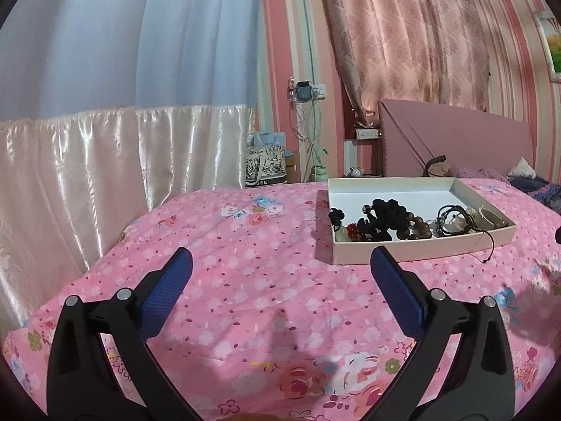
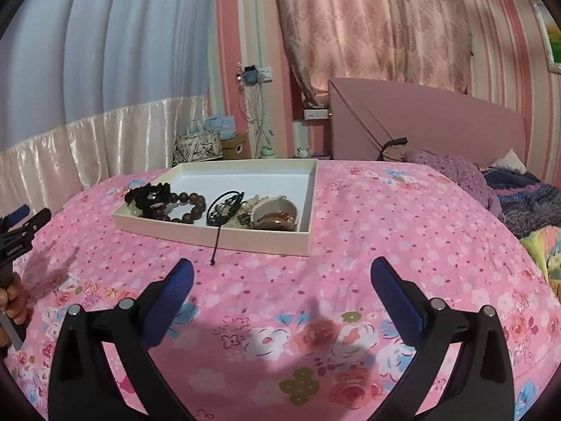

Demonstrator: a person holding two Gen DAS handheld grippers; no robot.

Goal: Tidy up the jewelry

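A shallow white box (image 1: 403, 184) (image 2: 301, 242) lies on the pink floral bedspread. It holds a heap of jewelry along its near side: black bead strings (image 1: 385, 217) (image 2: 147, 194), a brown wooden bead bracelet (image 2: 191, 205), a black cord bracelet (image 1: 452, 219) (image 2: 224, 207) whose cord hangs over the box edge, and cream and copper pieces (image 2: 277, 215). My left gripper (image 1: 280, 266) is open and empty, short of the box and to its left. My right gripper (image 2: 282, 273) is open and empty, just short of the box's near wall. The left gripper also shows at the left edge of the right wrist view (image 2: 17, 224).
The pink bedspread (image 1: 228, 245) (image 2: 403, 238) spreads around the box. A pink headboard (image 1: 455, 140) stands behind, with purple and knitted bedding (image 2: 508, 193) at the right. Satin curtains (image 1: 87, 158) hang at the left. Bags (image 1: 266, 165) and cables stand by the far wall.
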